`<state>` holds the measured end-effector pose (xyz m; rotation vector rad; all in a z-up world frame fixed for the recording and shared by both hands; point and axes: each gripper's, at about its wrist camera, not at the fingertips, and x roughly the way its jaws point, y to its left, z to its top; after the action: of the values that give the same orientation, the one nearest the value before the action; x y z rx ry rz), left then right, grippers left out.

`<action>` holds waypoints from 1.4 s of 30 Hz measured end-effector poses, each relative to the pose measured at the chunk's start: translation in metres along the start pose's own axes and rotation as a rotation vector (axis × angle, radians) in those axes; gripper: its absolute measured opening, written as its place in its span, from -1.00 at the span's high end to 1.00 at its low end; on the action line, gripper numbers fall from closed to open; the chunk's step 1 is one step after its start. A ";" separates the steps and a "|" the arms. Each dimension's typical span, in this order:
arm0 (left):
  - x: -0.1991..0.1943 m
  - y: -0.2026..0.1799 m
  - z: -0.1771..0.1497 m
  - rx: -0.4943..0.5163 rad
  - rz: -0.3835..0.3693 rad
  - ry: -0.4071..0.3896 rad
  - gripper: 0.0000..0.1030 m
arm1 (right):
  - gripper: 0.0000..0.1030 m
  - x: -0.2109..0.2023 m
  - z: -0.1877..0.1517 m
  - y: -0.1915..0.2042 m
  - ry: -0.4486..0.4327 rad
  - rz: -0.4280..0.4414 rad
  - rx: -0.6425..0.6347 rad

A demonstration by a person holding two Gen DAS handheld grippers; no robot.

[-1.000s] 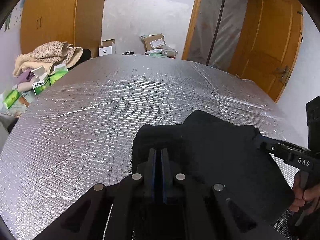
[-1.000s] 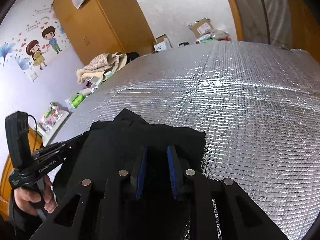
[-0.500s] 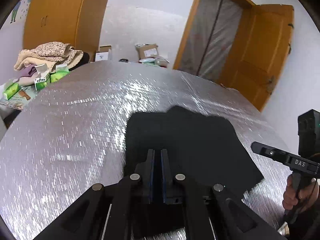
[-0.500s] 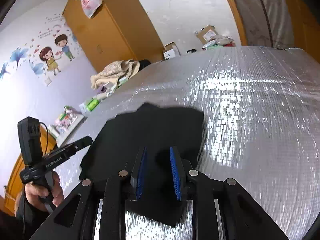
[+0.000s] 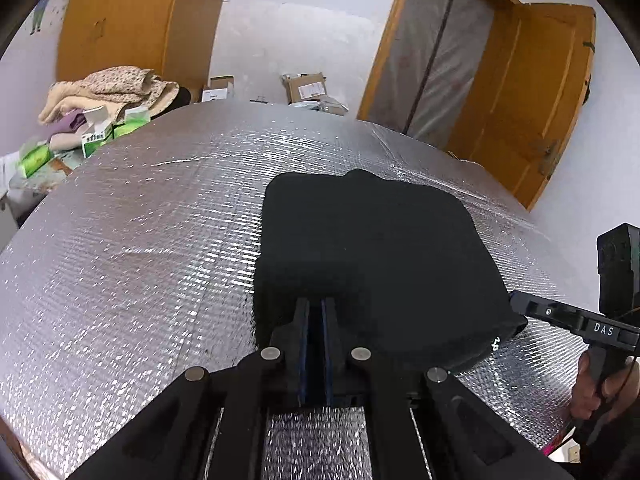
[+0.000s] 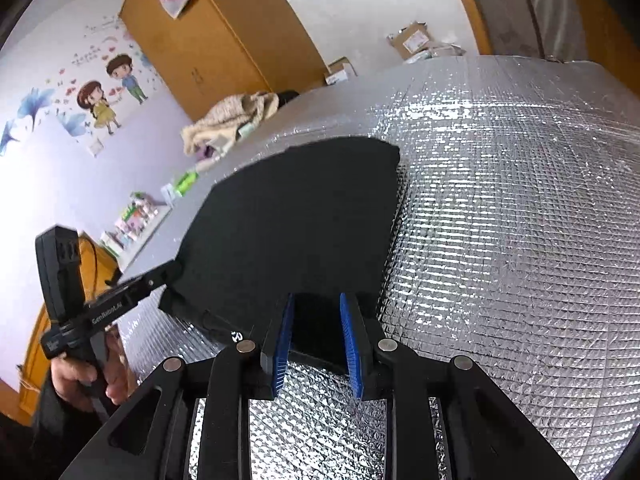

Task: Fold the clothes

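The black fabric garment (image 5: 368,256), already in a compact rectangular bundle, is lying on the silver quilted foil table cover (image 5: 132,240), its near edge between the two tools. The left gripper (image 5: 315,308) is showing its blue pads pressed nearly together at the garment's near-left edge; whether cloth is pinched between them cannot be told. The right gripper (image 6: 316,312) is holding its fingers apart, straddling the near-right edge without clamping. The person's hand (image 6: 86,376) is gripping the left tool's handle.

Risks: if the left gripper is lifting while the right fingers are open, only one corner is rising and the bundle could be skewing or unrolling. The foil is looking slick, so the fabric may be sliding rather than creasing. A loose fold near the right corner is sticking out and could be flopping open.

Versus the earlier frames: both cameras are sitting higher and tilted more downward, the garment is looking flatter and squarer than one second ago, and the motion blur from half a second ago is gone.
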<state>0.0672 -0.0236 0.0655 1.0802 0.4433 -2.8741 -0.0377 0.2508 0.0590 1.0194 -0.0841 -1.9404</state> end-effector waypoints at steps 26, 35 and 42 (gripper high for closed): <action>-0.005 0.058 0.011 -0.239 -0.147 0.001 0.54 | 0.01 -0.007 0.018 -0.050 0.012 0.098 0.215; 0.014 0.042 0.009 -0.185 -0.180 0.087 0.32 | 0.00 0.012 0.023 -0.046 0.062 0.127 0.206; 0.020 0.048 0.011 -0.217 -0.175 0.099 0.21 | 0.00 0.023 0.026 -0.041 0.087 0.137 0.195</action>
<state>0.0514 -0.0716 0.0481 1.2030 0.8738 -2.8373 -0.0893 0.2492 0.0447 1.1932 -0.2909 -1.7864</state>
